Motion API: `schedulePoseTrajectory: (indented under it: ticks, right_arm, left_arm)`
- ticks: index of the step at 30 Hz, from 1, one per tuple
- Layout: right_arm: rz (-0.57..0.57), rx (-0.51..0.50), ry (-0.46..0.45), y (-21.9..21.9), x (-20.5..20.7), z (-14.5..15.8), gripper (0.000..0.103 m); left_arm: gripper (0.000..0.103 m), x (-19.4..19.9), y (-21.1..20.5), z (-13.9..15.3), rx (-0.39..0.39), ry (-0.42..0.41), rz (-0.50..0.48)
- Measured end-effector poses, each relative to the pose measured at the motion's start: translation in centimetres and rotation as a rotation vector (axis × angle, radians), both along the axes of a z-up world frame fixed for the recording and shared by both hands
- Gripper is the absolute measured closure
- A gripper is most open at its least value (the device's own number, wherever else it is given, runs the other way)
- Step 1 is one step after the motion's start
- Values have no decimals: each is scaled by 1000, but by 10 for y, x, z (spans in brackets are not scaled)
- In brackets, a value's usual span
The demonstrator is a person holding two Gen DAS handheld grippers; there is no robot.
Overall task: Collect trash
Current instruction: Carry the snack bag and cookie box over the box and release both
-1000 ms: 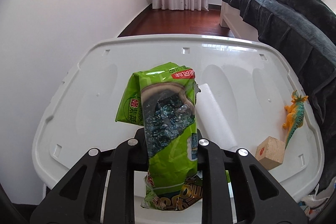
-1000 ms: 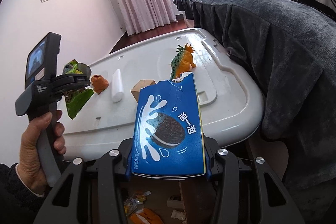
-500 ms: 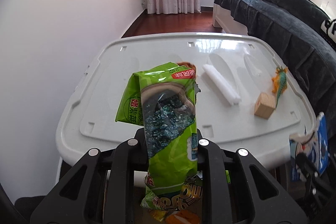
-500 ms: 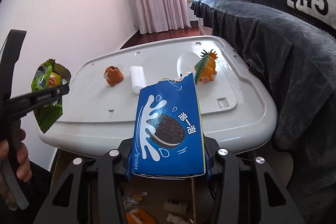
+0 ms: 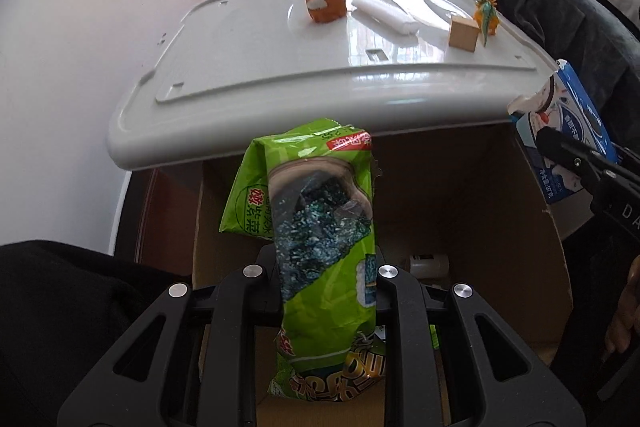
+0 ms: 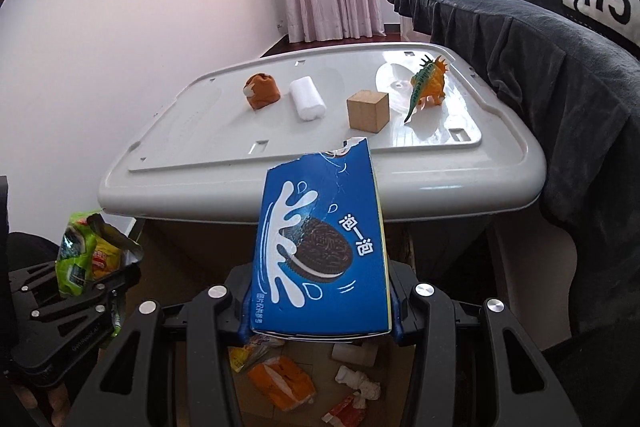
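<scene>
My left gripper is shut on a green seaweed snack wrapper and holds it over an open cardboard box below the table's front edge. The wrapper also shows in the right wrist view. My right gripper is shut on a torn blue cookie box, also above the cardboard box, which holds several pieces of trash. The blue box also shows at the right of the left wrist view.
On the white plastic table stand an orange crumpled lump, a white roll, a wooden cube and a toy dinosaur. A dark blanket-covered bed is at the right, a wall at the left.
Both grippers have pulled back from the table and dropped lower, over the cardboard box. Each still holds its item.
</scene>
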State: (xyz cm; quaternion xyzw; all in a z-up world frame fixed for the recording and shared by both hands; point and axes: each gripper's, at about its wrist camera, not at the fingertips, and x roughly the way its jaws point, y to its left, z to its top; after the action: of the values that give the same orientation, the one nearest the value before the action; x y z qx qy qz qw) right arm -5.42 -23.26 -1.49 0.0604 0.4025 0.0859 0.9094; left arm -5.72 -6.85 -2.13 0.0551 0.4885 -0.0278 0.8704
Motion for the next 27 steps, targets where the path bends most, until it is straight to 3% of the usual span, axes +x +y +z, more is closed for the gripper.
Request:
schedulePoseTrajectory:
  ticks: [7,27]
  right_arm:
    - [36,-28,43,11,-14,-11,56]
    - [53,-4,233,17,9,-53,56]
  left_arm:
    - [83,1,8,-16,-32,64,20]
    - [83,22,12,-60,-26,195,68]
